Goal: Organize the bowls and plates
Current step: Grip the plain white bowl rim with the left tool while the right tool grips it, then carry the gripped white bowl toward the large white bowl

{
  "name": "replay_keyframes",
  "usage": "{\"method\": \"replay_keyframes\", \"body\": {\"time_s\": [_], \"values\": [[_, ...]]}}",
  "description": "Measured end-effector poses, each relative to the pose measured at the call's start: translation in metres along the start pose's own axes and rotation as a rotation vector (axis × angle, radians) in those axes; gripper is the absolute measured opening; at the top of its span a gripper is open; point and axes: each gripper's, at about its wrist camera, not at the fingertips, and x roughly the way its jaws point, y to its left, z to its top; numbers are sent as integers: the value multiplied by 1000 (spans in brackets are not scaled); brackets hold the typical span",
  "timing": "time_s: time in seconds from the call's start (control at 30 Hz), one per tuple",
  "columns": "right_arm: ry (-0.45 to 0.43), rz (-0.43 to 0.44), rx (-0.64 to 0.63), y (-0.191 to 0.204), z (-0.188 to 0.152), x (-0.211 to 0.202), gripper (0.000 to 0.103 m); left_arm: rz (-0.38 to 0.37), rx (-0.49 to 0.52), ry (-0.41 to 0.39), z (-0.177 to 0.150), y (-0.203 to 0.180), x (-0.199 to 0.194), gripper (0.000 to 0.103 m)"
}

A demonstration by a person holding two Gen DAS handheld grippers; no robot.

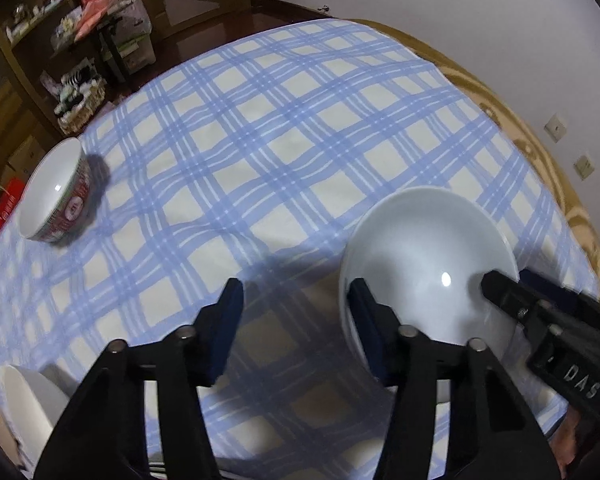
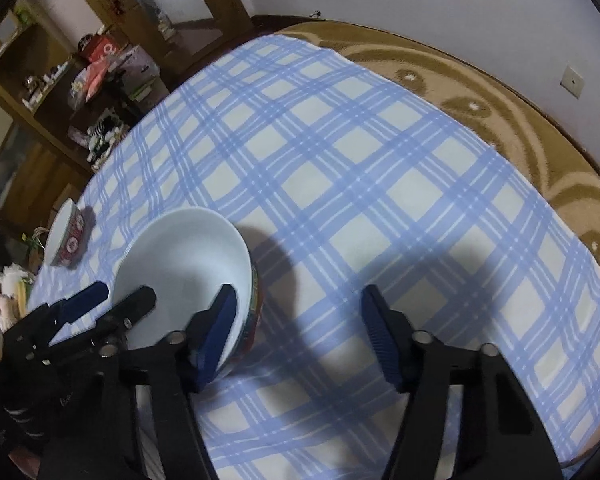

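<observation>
A large white bowl (image 1: pixel 424 264) with a red patterned outside stands on the blue checked tablecloth, near my right; it also shows in the right wrist view (image 2: pixel 184 256). My left gripper (image 1: pixel 296 320) is open, its right finger at the bowl's near rim. My right gripper (image 2: pixel 296 328) is open, its left finger (image 2: pixel 220 320) at the bowl's rim; one of its fingers (image 1: pixel 500 292) shows over the bowl in the left wrist view. A smaller red patterned bowl (image 1: pixel 58 192) sits far left, seen too in the right wrist view (image 2: pixel 66 236). A white dish edge (image 1: pixel 28 400) lies at the lower left.
The round table (image 2: pixel 500 92) has a brown patterned cover under the checked cloth (image 1: pixel 260 160). Wooden shelves with clutter (image 1: pixel 80 40) stand beyond the table's left side. A white wall with sockets (image 2: pixel 572 80) is at the right.
</observation>
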Motion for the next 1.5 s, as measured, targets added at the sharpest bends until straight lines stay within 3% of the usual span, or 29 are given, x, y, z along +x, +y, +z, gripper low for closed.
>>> {"method": "replay_keyframes", "body": {"time_s": [0.07,0.1,0.27,0.37,0.43,0.67,1.0,1.5], "values": [[8,19,38,-3,-1,1,55,-28,-10,-10,0,0,1,39],[11,30,49,-4,-2,2,47,-38,-8,-14,0,-2,2,38],[37,82,59,2,-4,6,19,-83,28,-2,-1,-14,3,11],[53,65,80,5,-6,6,7,-44,101,-10,-6,-29,-2,10],[45,36,69,8,-7,5,6,-15,126,-14,-9,-34,-4,11],[24,41,43,11,-7,-7,6,-71,67,17,-11,-24,-11,11],[16,51,9,24,-16,-23,6,-11,80,21,-17,-19,-31,12],[-24,94,-109,85,-44,-44,7,-11,-12,9,-48,42,-71,12]]}}
